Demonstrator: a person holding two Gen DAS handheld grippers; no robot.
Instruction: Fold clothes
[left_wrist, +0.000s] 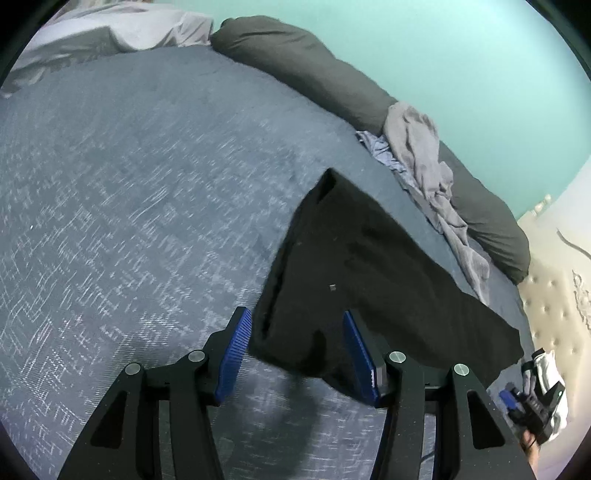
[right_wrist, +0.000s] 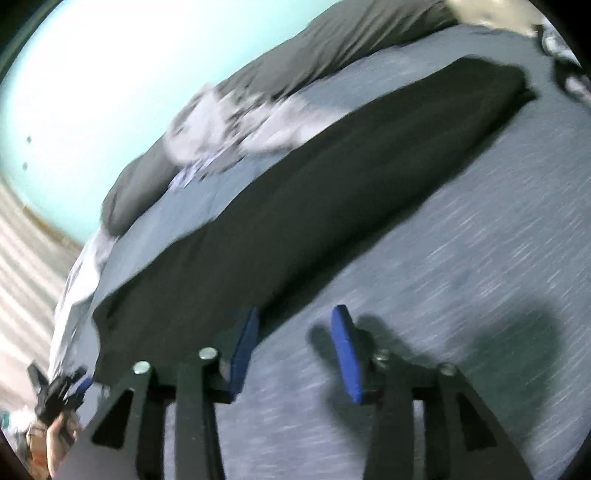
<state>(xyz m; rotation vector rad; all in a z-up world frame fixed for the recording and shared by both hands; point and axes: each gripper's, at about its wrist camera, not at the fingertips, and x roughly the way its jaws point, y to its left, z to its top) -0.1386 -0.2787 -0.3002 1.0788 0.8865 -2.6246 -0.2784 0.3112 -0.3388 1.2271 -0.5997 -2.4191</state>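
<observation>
The left gripper (left_wrist: 295, 332) hangs over the bed (left_wrist: 129, 221) with its blue pads (left_wrist: 232, 354) apart. The near corner of a black garment (left_wrist: 369, 266) lies between them, but the pads do not press on it. From there the garment stretches ahead and to the right, flat on the blue-grey cover.

The right gripper (right_wrist: 295, 328) is also spread, with only bare cover between its pads (right_wrist: 345, 350); its view is blurred. The garment (right_wrist: 314, 192) lies just ahead and to its left as a long folded strip, its edge next to the left pad.

Beyond the garment, a heap of pale grey clothes (left_wrist: 424, 158) rests against a dark grey bolster (left_wrist: 314, 70) along the teal wall (left_wrist: 461, 55). More pale cloth (left_wrist: 122, 29) lies at the far left of the bed. Nothing stands between either gripper and the garment. Each wrist view shows the other gripper at its edge.
</observation>
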